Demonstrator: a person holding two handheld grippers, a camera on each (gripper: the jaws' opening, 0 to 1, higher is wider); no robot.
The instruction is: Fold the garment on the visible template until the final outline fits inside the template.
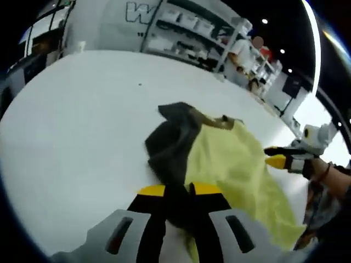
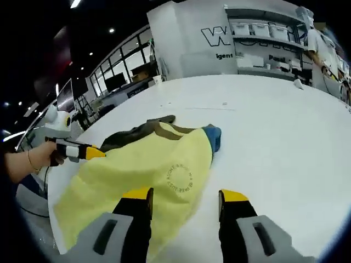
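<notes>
1. Jaws first: on my left gripper [image 1: 178,190] they are nearly together, pinching dark cloth of the garment between the yellow tips; on my right gripper [image 2: 185,198] they stand wide apart with nothing between them, the left tip over the yellow hem and the right tip over bare bench.
2. Biggest thing I see is the white bench [image 1: 77,120], which carries everything; in the right gripper view it [image 2: 274,142] runs from 12 o'clock round to 4 o'clock.
3. Next, the garment [image 2: 137,170] lies flat on the bench, mostly yellow, with a dark olive part [image 2: 137,131] at its far edge and a blue bit [image 2: 213,136] at the far right corner. A round printed mark [image 2: 179,179] sits near the hem, just ahead of my right jaws.
4. From the left gripper view the garment [image 1: 230,164] spreads from centre toward 4 o'clock, its dark part [image 1: 173,142] bunched at centre and running down into my left jaws.
5. My right gripper [image 1: 277,160] comes in at 3 o'clock in that view, its yellow tip at the cloth's edge; my left [image 2: 90,152] shows at 9 o'clock in the other, held by a hand [image 2: 38,159].
6. Shelving [image 2: 263,27] stands beyond the bench at 1 o'clock.
</notes>
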